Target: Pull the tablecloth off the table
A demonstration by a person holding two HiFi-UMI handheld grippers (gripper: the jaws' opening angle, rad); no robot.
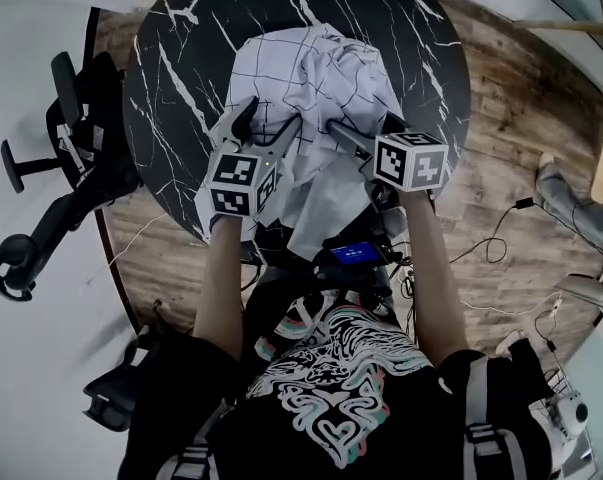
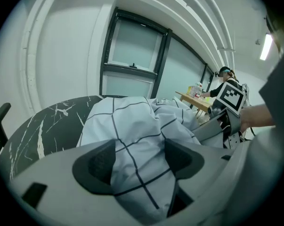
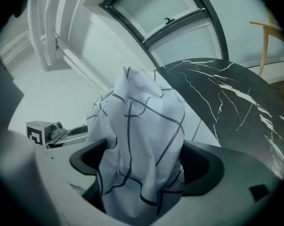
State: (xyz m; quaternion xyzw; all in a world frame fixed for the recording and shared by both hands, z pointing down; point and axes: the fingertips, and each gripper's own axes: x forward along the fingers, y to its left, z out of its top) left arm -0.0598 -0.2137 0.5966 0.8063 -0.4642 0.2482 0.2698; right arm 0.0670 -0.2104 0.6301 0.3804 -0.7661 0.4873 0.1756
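An office chair (image 1: 41, 198) stood at the far left on a wood-plank floor (image 1: 511, 78), beside a round black marble table (image 1: 181, 48).

The left gripper (image 1: 271, 120) reached over the table's near rim. In the left gripper view its jaws stood moderately apart, and the two dark pads (image 2: 101, 161) pressed on a thick fold of the tablecloth (image 2: 132, 121) that filled the whole gap between them.

The tablecloth (image 1: 311, 68), white with a thin dark grid, lay bunched in a crumpled heap on the near middle of the table. One flap hung over the near rim between the two grippers. Bare marble showed to the left, right and far side.

The right gripper (image 1: 366, 128) met the heap from the right, close beside the left one. In the right gripper view its jaws were likewise held apart by cloth, the pads (image 3: 205, 166) clamped on a tall gathered bundle that rose above them.

In the head view, folds and the marker cubes covered most of both grippers' fingertips. The hanging flap's lower end was hidden behind the person's forearms.
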